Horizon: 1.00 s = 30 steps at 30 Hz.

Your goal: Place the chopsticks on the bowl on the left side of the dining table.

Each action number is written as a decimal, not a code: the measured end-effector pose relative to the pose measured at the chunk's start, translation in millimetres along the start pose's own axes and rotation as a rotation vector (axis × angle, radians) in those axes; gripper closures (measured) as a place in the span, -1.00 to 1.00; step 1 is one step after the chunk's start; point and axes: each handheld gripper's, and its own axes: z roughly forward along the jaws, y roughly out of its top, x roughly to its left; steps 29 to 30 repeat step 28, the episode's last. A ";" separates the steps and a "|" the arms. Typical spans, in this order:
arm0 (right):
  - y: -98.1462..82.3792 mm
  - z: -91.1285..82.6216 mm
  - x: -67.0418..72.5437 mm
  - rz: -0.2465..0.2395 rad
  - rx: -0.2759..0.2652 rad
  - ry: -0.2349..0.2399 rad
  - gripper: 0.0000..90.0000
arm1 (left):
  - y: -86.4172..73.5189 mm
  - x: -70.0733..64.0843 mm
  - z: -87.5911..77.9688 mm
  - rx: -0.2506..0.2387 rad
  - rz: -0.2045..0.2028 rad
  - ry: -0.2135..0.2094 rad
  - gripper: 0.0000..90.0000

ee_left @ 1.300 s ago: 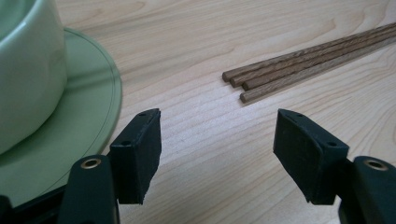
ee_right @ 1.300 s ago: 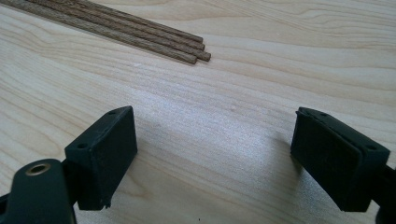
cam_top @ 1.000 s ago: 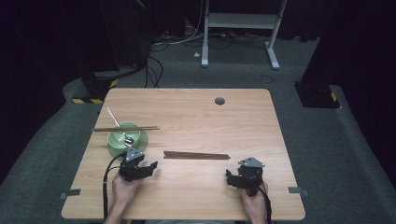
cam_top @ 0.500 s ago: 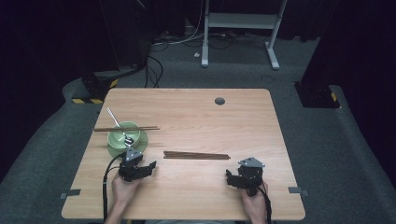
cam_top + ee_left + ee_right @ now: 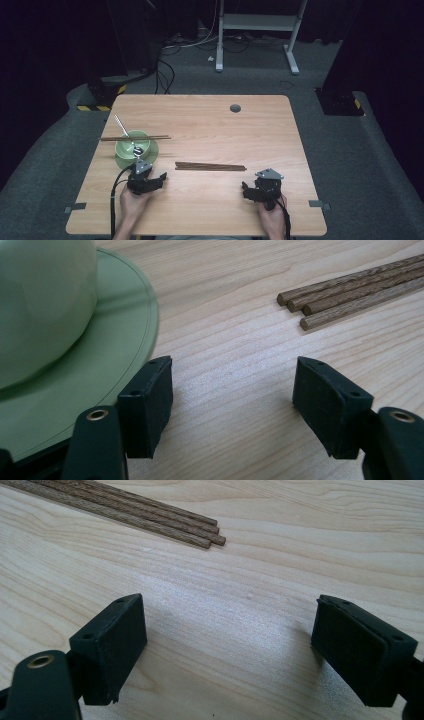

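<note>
You are working in a lab or recording studio: black curtains (image 5: 60, 45) are enclosing a lone wooden table (image 5: 210, 125), cables (image 5: 170, 65) are trailing across grey carpet (image 5: 350, 165), hazard-striped tape (image 5: 92, 107) is marking equipment, and a white stand (image 5: 257, 22) is standing behind.

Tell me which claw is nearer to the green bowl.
Left. The left claw sits just in front of the green bowl, beside its saucer. The right claw rests across the table, past the bundle of chopsticks.
</note>
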 end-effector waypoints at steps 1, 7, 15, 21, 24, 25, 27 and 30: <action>0.0 0.0 0.0 0.000 0.000 0.000 -0.69 | 0.0 0.0 0.0 0.000 0.000 0.000 -0.28; -0.1 0.0 0.0 0.000 0.000 0.000 -0.69 | -0.9 -3.2 -0.7 0.005 -0.008 0.020 -0.34; -0.1 -0.1 0.1 0.000 0.000 0.000 -0.69 | -1.6 -3.9 -1.4 0.007 -0.011 0.024 -0.35; 0.0 0.1 0.4 0.002 0.000 -0.003 -0.69 | -1.6 -4.3 -1.3 0.009 -0.008 0.022 -0.37; 0.0 0.2 0.5 0.002 0.000 -0.004 -0.69 | -1.6 -4.4 -1.3 0.009 -0.008 0.022 -0.38; 0.0 0.2 0.5 0.002 -0.001 -0.004 -0.69 | -1.6 -4.4 -1.3 0.009 -0.008 0.022 -0.38; 0.1 0.3 0.5 0.002 -0.002 -0.004 -0.69 | -1.6 -4.4 -1.3 0.009 -0.008 0.022 -0.38; 0.1 0.3 0.5 0.002 -0.002 -0.004 -0.69 | -1.6 -4.4 -1.2 0.009 -0.008 0.022 -0.38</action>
